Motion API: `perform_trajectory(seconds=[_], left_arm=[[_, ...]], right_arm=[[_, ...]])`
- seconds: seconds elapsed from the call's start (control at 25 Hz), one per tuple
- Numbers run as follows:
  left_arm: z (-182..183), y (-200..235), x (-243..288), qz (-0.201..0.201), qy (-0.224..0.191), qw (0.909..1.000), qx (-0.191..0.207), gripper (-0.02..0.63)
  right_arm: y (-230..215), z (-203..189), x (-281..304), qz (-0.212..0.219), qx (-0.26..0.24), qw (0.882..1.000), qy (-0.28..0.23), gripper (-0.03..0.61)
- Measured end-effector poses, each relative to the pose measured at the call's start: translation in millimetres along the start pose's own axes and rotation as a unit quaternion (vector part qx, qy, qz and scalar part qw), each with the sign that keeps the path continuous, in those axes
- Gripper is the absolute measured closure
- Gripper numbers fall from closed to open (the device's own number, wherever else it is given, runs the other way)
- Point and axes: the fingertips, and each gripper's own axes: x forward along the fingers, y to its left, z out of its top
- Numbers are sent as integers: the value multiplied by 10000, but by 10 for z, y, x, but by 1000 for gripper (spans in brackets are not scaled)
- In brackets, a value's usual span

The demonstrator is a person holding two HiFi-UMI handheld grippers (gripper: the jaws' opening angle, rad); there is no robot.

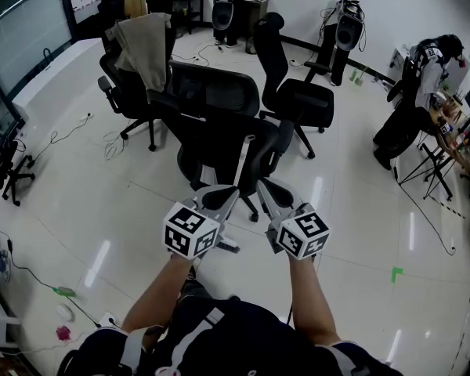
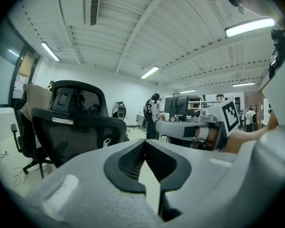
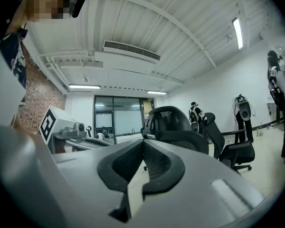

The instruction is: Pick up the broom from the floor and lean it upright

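Note:
Both grippers are held side by side in front of the person, pointing roughly level at a black mesh office chair (image 1: pixel 219 131). My left gripper (image 1: pixel 229 197) is shut, its pads meeting at the tip with nothing between them (image 2: pixel 145 142). My right gripper (image 1: pixel 265 193) is also shut and empty (image 3: pixel 143 141). A thin pale stick (image 1: pixel 244 159) stands steeply against the chair just beyond the fingertips; it may be the broom's handle. Its lower end is hidden behind the grippers. No broom lies on the floor in any view.
More black office chairs stand behind, one (image 1: pixel 137 69) draped with a beige cloth and another (image 1: pixel 298 92) at the right. Cables (image 1: pixel 59 292) trail on the white floor at the left. A person (image 1: pixel 423 84) stands by stands at the far right.

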Motion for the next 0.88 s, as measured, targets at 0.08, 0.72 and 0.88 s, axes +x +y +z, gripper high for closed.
perform_trajectory(seconds=[0.08, 0.72, 0.88], left_arm=[[3, -14, -9, 24, -10, 10000, 4, 613], [28, -19, -64, 87, -25, 10000, -8, 612], [20, -30, -97, 97, -30, 9999, 3, 613]], right_arm=[[6, 4, -16, 10, -4, 10000, 1, 574], [68, 55, -6, 84, 16, 9999, -55, 573], [94, 43, -20, 79, 46, 9999, -72, 574]])
